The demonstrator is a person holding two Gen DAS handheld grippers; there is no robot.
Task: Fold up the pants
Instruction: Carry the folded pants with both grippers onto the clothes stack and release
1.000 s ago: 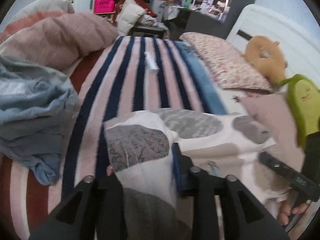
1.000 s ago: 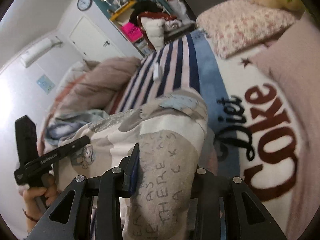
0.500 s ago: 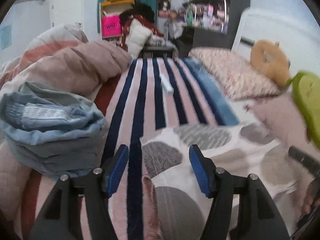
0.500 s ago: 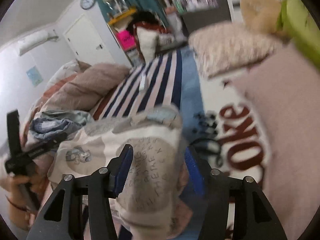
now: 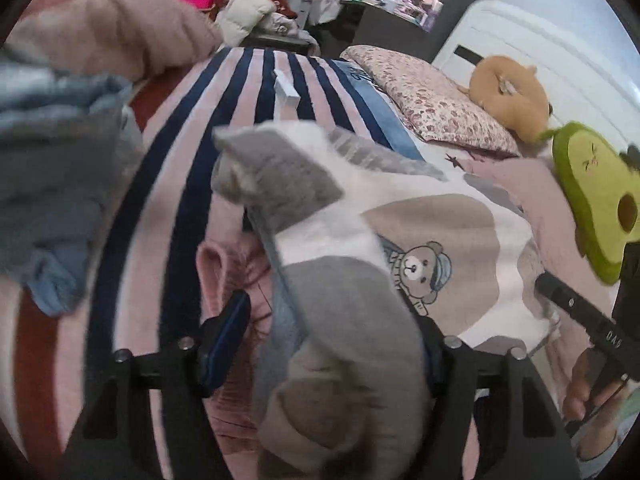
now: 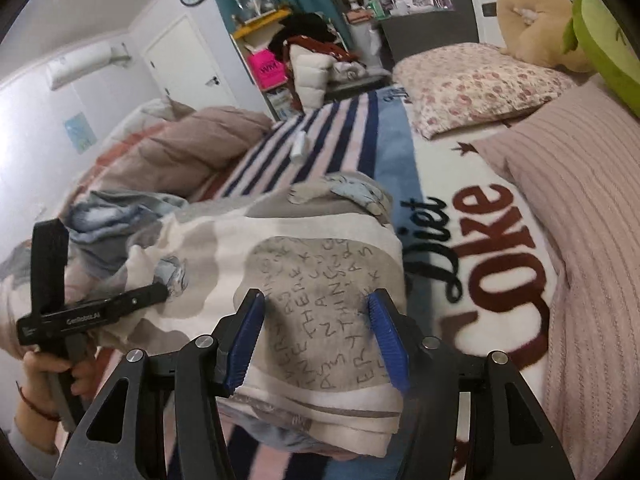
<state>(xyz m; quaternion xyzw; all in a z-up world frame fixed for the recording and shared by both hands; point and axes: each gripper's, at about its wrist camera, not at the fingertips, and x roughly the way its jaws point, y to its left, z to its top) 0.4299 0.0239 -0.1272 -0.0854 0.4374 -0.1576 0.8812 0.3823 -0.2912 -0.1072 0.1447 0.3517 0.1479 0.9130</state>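
Right wrist view: right tongs (image 6: pixel 316 340) and left tongs (image 5: pixel 320 340), earlier clamped, now wide over folded pants (image 6: pixel 312 272).

We see the pants (image 6: pixel 280 280), soft white fabric with grey and beige patches, scribbled lettering and a small bear print, folded into a thick layered bundle on the bed. The bundle lies between the right tool's blue pads and just ahead of them, a grey patch uppermost; one rumpled grey end rises up between the left tool's fingers.
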